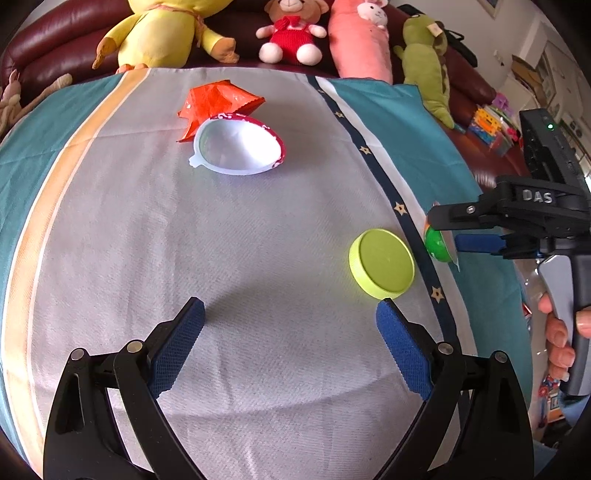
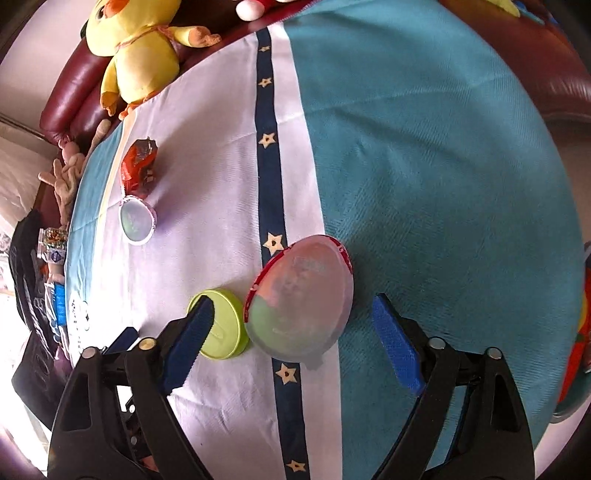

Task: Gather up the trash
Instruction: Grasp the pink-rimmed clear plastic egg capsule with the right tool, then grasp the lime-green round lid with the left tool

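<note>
A lime-green lid (image 1: 382, 268) lies flat on the cloth just beyond my left gripper's right finger. A white cup with a red rim (image 1: 238, 146) lies on its side farther off, touching a crumpled red wrapper (image 1: 216, 101). My left gripper (image 1: 290, 314) is open and empty above the cloth. My right gripper (image 2: 291, 314) is open, its fingers either side of a foil seal lid with a red edge (image 2: 301, 299) that lies beside the green lid (image 2: 219, 325). In the left wrist view the right gripper (image 1: 441, 230) sits at the right over that foil lid (image 1: 437, 243).
A striped cloth (image 1: 110, 221) covers the table. Plush toys sit on a dark red sofa behind it: a yellow duck (image 1: 159, 33), a bear (image 1: 291, 33), a pink one (image 1: 364, 40), a green one (image 1: 424, 62). Clutter lies off the cloth's left edge (image 2: 51, 258).
</note>
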